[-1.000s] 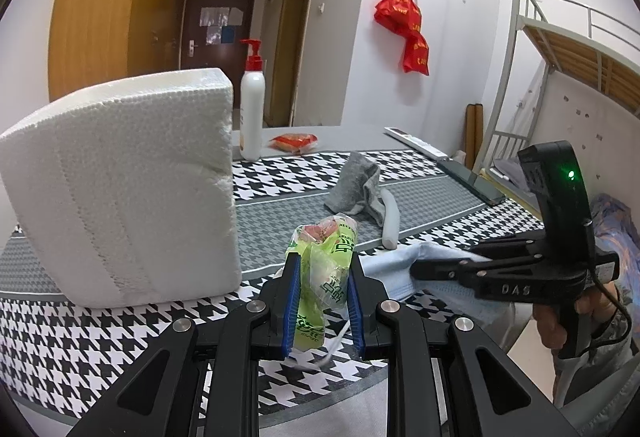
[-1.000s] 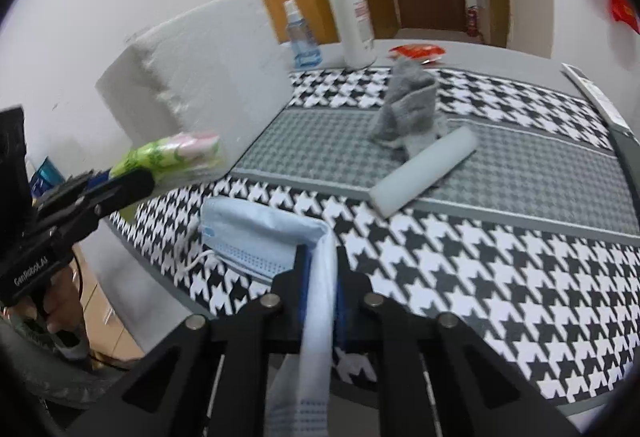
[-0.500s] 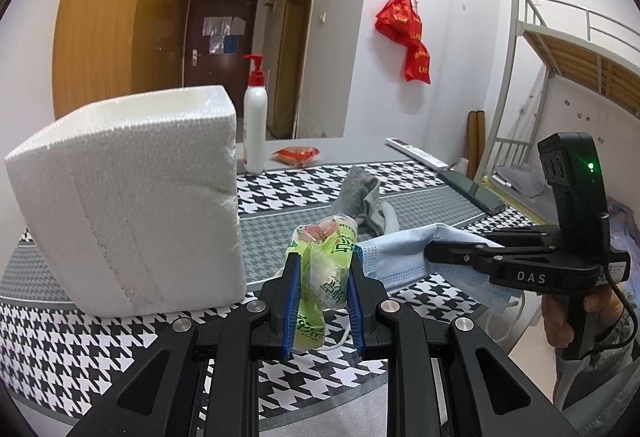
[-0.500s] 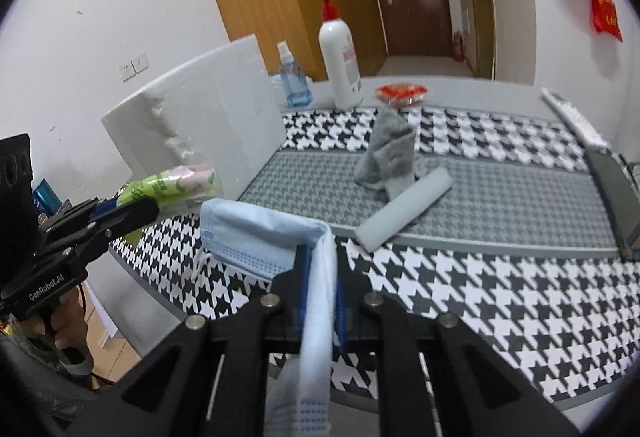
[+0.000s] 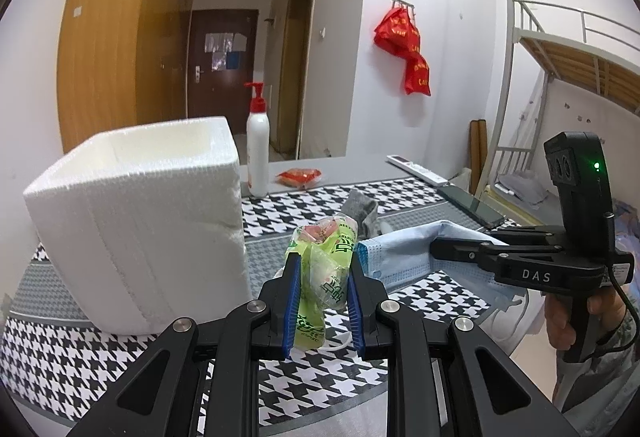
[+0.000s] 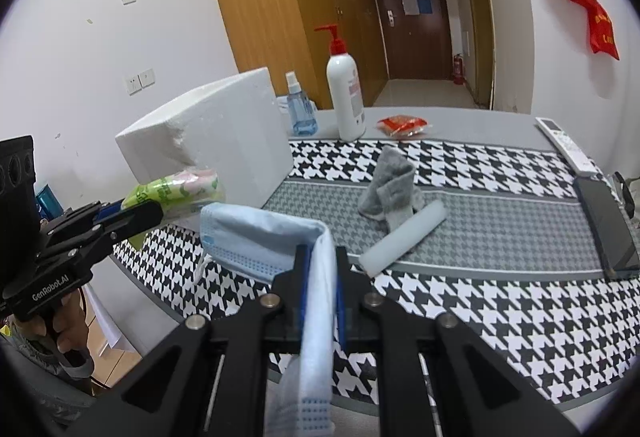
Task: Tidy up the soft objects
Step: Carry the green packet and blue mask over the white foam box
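Nearest in the left wrist view, the left tool [image 5: 320,297] is clamped narrowly on a green tissue pack [image 5: 324,265], its blue pads pressing both sides, the pack clear of the surface [image 5: 80,353]. Nearest in the right wrist view, the right tool [image 6: 320,277] is pinched almost fully closed on a light blue face mask [image 6: 260,233], which folds over the pads and hangs free at 6 o'clock, one end drooping out toward 10 o'clock.

Beyond the left tool, at 10 o'clock, stands the white foam box [image 5: 136,221], open at the top. Farther off, toward 1 o'clock in the right view, a grey sock [image 6: 390,185] and a pale grey roll [image 6: 404,239] lie touching on the grey band of the cloth.

Both items seem to be in carry, headed for the box. The next move likely calls for lifting each tool above the rim, then opening over the cavity. Sock and roll remain to collect.
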A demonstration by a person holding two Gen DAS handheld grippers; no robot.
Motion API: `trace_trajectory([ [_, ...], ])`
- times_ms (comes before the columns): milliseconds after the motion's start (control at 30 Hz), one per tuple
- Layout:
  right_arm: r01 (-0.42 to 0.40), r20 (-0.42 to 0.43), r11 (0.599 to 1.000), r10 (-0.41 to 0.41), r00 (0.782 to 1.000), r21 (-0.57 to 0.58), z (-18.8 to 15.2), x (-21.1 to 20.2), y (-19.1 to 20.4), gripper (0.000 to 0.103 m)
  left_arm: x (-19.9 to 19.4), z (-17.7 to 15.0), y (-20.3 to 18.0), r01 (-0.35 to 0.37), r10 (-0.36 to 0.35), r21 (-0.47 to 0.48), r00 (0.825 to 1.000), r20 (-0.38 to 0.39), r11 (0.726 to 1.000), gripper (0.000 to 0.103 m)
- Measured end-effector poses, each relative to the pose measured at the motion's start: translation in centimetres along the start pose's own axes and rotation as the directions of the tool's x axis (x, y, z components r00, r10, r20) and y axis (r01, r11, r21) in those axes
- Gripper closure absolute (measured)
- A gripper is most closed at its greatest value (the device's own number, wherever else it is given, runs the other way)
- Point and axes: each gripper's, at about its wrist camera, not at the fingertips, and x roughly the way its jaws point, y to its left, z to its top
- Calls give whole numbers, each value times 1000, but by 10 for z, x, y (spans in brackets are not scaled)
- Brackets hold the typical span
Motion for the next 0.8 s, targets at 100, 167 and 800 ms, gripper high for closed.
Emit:
trace_trajectory([
  [100, 10, 22, 1000, -10, 1000, -10, 4, -7, 2, 89, -4, 3, -1, -3, 3, 7, 1000, 16, 1000, 80],
  [167, 13, 35, 1000, -13, 999, -15, 7, -10, 3, 89, -8, 7, -1, -12, 11, 12, 999, 32, 1000, 80],
  [800, 89, 185, 994, -77, 980, -58, 46, -35, 22, 89, -30, 39, 9, -109, 105, 23, 985, 136, 994, 80],
])
